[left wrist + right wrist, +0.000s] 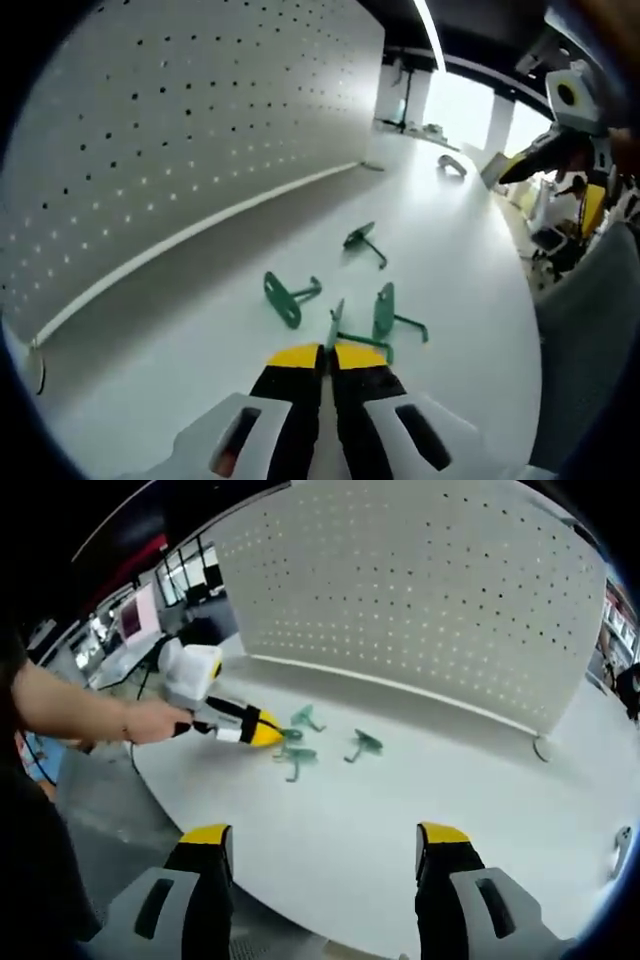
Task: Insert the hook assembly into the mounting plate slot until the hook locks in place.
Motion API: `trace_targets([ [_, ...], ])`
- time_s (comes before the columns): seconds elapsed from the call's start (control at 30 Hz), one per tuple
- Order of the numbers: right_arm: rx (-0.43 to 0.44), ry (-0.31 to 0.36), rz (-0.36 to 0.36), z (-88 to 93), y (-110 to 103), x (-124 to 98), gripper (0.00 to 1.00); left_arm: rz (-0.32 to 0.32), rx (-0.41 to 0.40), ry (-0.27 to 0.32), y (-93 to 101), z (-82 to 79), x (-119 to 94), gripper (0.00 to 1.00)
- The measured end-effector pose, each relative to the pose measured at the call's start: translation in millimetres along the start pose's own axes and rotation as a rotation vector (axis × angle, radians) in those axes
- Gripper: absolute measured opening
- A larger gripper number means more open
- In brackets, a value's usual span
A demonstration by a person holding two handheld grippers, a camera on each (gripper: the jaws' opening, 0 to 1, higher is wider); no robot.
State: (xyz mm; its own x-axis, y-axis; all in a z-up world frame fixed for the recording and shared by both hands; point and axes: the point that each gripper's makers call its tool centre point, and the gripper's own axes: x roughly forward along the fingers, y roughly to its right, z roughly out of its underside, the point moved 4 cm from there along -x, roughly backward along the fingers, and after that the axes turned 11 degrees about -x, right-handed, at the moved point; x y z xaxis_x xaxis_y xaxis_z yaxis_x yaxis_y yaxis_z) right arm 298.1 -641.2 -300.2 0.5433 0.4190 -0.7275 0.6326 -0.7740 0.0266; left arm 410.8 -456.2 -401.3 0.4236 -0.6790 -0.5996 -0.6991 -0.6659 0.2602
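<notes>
My left gripper (325,353) is low over the white table, its yellow-tipped jaws shut on the thin edge of a green hook assembly (337,322). Three more green hooks lie just ahead: one to the left (283,297), one to the right (385,310) and one farther off (362,240). The white perforated mounting plate (180,130) stands upright along the table's back. In the right gripper view my right gripper (322,836) hangs open above the table's near edge, far from the hooks (297,757). There a hand (150,720) holds the left gripper (262,728) at the hook cluster, in front of the plate (420,590).
A grey hook (452,165) lies farther along the table (180,370), near its far edge. The plate's foot (541,746) rests on the table at the right. Desks and monitors (135,620) stand beyond the table. The right gripper (570,100) is high at the upper right.
</notes>
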Motion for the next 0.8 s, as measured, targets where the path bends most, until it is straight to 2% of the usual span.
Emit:
trace_targets([
  [0.17, -0.005, 0.010, -0.003, -2.6, -0.2, 0.2, 0.75, -0.008, 0.009, -0.016, -5.5, 1.2, -4.8, 0.03],
  [0.2, -0.005, 0.012, -0.004, -3.0, -0.4, 0.1, 0.75, -0.013, -0.006, -0.015, -7.0, 1.2, -6.2, 0.03],
  [0.23, -0.006, 0.014, -0.004, -3.4, -0.7, 0.0, 0.75, 0.001, -0.079, -0.005, -4.8, 0.7, -7.6, 0.03],
  [0.27, -0.007, 0.016, -0.005, -3.4, -0.8, 0.1, 0.75, 0.006, -0.103, -0.003, -4.9, -0.1, -8.8, 0.03],
  [0.3, -0.007, 0.014, -0.007, -2.7, -1.2, 0.2, 0.75, 0.000, -0.077, -0.006, -5.8, -2.1, -11.9, 0.03],
  [0.57, -0.021, 0.021, -0.017, -2.4, -5.6, 0.2, 0.74, -0.037, -0.077, 0.027, -4.7, -22.2, -32.4, 0.03],
  [0.67, -0.030, 0.032, -0.021, -5.2, -6.4, 0.3, 0.74, -0.071, -0.064, 0.016, -5.6, -26.8, -41.2, 0.02],
  [0.8, -0.041, 0.048, -0.026, -9.4, -6.9, -0.8, 0.74, -0.098, -0.097, 0.031, -0.6, -35.3, -59.1, 0.02],
])
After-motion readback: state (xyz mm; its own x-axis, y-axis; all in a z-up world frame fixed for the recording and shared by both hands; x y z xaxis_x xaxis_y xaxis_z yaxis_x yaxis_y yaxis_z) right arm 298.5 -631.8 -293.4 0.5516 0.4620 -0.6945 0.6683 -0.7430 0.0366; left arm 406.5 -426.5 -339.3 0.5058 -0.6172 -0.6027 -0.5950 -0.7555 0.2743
